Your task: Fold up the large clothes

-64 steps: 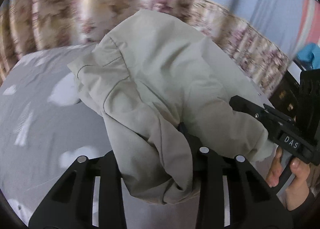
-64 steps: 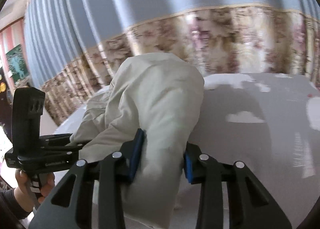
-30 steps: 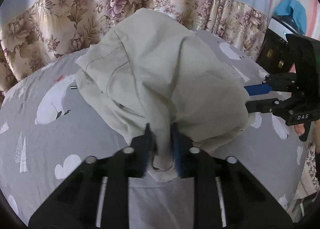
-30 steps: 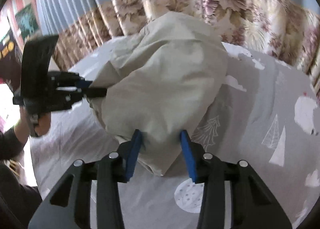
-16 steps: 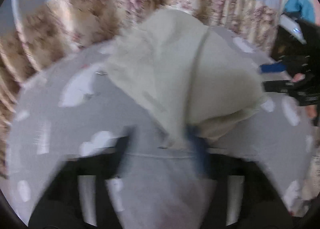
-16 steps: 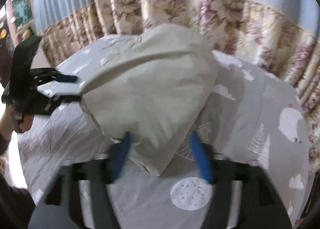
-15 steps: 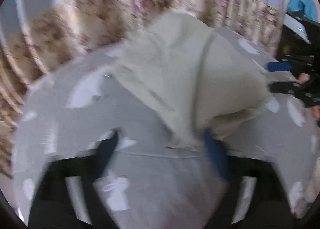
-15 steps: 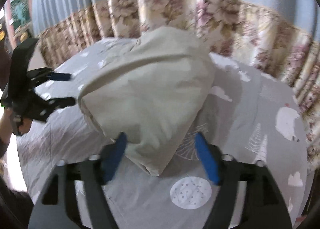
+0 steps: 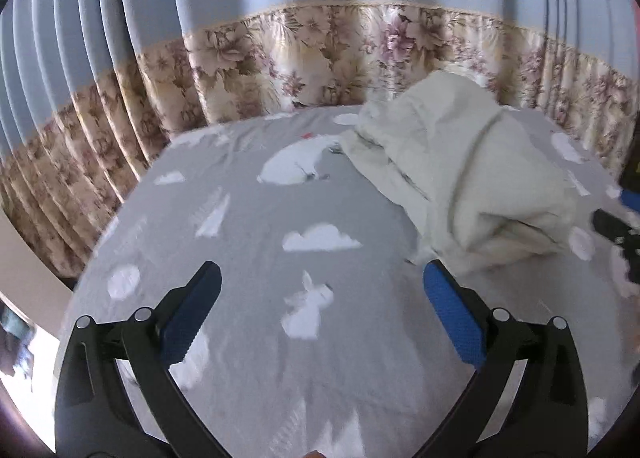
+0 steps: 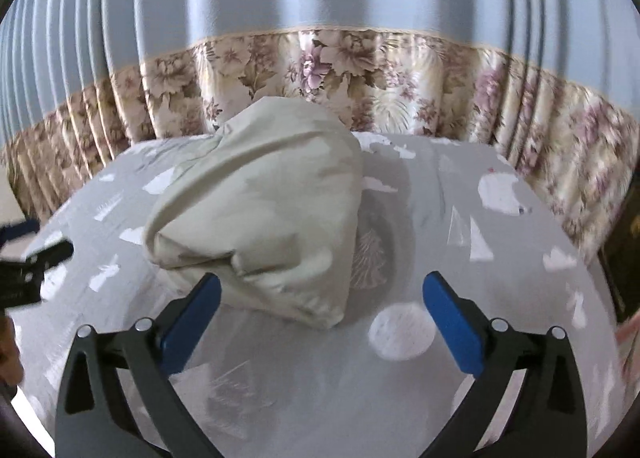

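Both claws stood released: the left claw point(image 9: 320, 290) was opening over bare bed sheet point(image 9: 248, 218), the right claw point(image 10: 320, 292) opening just short of the cream garment point(image 10: 264, 214). That one garment sat as a puffy mound at the frame's middle on the bed. Left so loose, its top layer could have sprung up or slid off. Count: two claws, one garment.
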Available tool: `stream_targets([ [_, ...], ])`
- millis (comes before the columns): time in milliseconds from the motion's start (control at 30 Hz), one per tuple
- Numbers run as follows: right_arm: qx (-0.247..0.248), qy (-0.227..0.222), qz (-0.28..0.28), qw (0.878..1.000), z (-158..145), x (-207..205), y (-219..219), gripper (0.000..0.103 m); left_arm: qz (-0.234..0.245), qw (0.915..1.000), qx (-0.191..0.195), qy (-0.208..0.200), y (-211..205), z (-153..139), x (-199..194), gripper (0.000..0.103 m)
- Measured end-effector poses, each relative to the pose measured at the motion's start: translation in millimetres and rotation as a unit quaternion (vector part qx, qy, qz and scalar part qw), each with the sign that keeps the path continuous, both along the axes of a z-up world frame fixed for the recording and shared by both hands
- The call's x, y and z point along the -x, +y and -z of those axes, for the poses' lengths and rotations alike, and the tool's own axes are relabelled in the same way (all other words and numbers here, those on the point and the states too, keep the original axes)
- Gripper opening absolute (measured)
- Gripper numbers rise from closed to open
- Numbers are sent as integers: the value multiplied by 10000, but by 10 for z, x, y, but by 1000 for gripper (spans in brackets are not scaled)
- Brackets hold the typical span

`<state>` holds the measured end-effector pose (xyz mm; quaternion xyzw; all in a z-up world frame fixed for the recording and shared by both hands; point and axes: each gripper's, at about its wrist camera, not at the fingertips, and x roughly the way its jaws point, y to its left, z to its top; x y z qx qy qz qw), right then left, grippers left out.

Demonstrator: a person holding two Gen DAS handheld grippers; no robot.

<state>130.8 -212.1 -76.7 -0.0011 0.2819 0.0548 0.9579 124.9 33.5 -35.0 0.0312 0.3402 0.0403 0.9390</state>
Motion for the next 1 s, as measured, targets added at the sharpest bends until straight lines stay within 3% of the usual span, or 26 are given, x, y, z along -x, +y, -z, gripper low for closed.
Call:
stream_targets([
  [133, -181, 51, 186, 9997, -74, 238, 80, 101, -150, 9998, 95, 12, 10, -64, 231, 100],
  [433, -85, -470, 444, 9979, -501, 795, 193, 101, -346, 9973, 190, -615, -25, -505, 797, 100],
  [633, 242, -762, 566, 9952, -660, 1045, 310, 101, -282, 9959, 450, -728, -35, -674, 917, 100],
  [1000, 256, -1042, 821, 9908, -889, 1199, 296, 101, -407, 9945, 297, -921, -105, -799, 1049, 100],
])
